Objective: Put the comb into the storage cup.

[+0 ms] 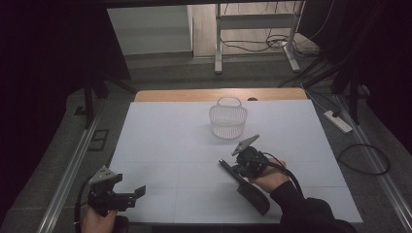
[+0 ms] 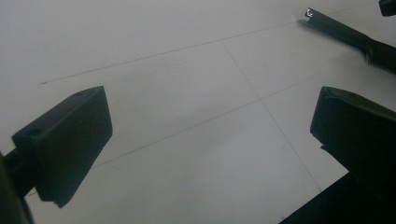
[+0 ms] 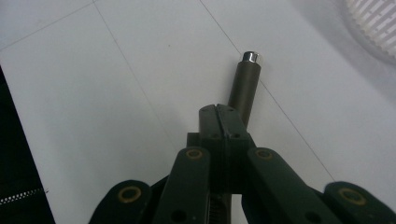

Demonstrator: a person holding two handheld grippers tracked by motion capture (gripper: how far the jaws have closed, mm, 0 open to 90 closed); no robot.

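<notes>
Two claws work over the white sheet-covered surface (image 1: 194, 160). Nearest the person, the left claw (image 1: 138, 191) hovers at the near left corner with its black jaws spread wide and nothing between them. To its right and a little farther out, the right claw (image 3: 223, 122) has its jaws pressed together; beneath and just ahead of them lies the long black tool with a cylindrical, silver-tipped handle (image 3: 246, 86), and whether the pads actually pinch the handle I cannot tell. The tool's broad flat end (image 1: 253, 195) lies behind that claw, under the person's right hand (image 1: 269, 178). Farther beyond the right claw, well apart, stands a white slotted plastic basket with a loop handle (image 1: 228, 119).
</notes>
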